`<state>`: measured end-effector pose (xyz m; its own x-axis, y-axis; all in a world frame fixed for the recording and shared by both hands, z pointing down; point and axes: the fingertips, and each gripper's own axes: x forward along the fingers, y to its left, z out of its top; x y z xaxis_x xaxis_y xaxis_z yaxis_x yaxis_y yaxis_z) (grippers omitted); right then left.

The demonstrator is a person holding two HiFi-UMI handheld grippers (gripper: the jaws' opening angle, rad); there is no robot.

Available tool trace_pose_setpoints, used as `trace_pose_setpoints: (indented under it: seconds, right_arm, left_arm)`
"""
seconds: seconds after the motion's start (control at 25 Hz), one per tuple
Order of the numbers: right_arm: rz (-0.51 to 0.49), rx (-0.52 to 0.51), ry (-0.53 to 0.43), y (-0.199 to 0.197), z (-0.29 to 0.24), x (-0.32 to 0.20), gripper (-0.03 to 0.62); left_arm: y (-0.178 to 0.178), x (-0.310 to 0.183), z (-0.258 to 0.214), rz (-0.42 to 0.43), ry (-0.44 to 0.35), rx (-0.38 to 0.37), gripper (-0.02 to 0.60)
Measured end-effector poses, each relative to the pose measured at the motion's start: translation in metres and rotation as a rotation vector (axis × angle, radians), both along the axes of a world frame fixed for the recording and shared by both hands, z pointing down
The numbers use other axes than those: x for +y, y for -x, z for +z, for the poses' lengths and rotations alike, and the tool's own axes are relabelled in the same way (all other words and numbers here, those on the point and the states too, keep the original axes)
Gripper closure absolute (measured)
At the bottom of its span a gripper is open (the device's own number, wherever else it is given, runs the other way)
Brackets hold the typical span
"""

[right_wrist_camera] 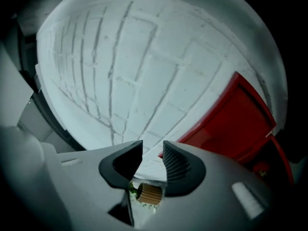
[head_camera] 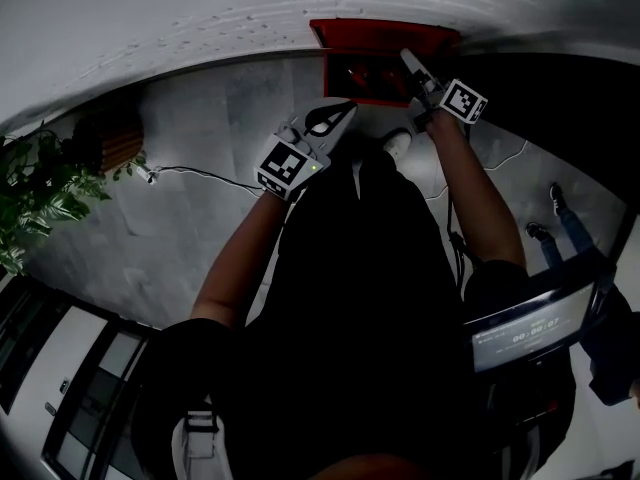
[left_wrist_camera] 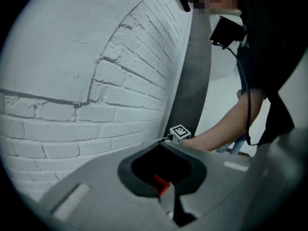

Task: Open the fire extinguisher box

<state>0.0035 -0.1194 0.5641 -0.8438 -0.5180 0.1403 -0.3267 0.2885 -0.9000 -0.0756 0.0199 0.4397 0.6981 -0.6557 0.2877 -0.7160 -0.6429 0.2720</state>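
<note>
"Down at the foot of the white brick wall (right_wrist_camera: 120, 71) sits the red box (head_camera: 385, 36), on the floor ahead of the person's shoes. Is its door open?"

"Hard to say. From the head view the front looks dark, as if something shows inside, but I cannot tell whether the door is ajar or fully open."

"Which tool is nearest?"

"The right gripper (right_wrist_camera: 153, 159). Its 2 jaws stand a narrow gap apart with nothing between them, only brick behind. The red panel lies just off to one side of them."

"So what worries you?"

"That narrow gap. If it meets the door edge off-centre, I think 1 jaw could ride over the metal and skid off, or scrape the brick. A poor grip may also let the door swing back."

"And the other one?"

"The left gripper (head_camera: 343, 110) hangs well apart from the box, its jaws closed together on nothing I can name. Only a sliver of red shows through the hollow. From there it can't steady the box, so a hard pull might shift the whole thing along the wall."
</note>
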Motion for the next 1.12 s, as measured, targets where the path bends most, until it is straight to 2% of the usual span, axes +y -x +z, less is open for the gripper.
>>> trace_pose_setpoints:
  seconds: [0.2, 0.36, 0.48, 0.72, 0.92, 1.12]
  right_arm:
    - [-0.204, 0.136, -0.296, 0.012, -0.108, 0.057, 0.56]
    - [-0.359, 0.209, -0.555, 0.029, -0.157, 0.095, 0.58]
    - [-0.416, 0.239, -0.713, 0.026, -0.208, 0.124, 0.583]
    - [-0.455, 0.253, -0.864, 0.024, -0.274, 0.162, 0.583]
    - [-0.463, 0.26, -0.93, 0.032, -0.302, 0.17, 0.583]
    - [-0.476, 0.255, -0.981, 0.033, -0.326, 0.183, 0.583]
  left_arm:
    - [-0.008, 0.016, -0.044, 0.038, -0.047, 0.002, 0.586]
    - [0.002, 0.016, -0.055, 0.026, -0.075, 0.0, 0.586]
    - [-0.003, 0.018, -0.086, 0.021, -0.127, 0.002, 0.586]
    - [-0.022, 0.023, -0.127, 0.026, -0.206, 0.022, 0.586]
    - [-0.026, 0.031, -0.155, 0.041, -0.245, 0.044, 0.586]
    - [-0.033, 0.043, -0.186, 0.061, -0.242, 0.05, 0.586]
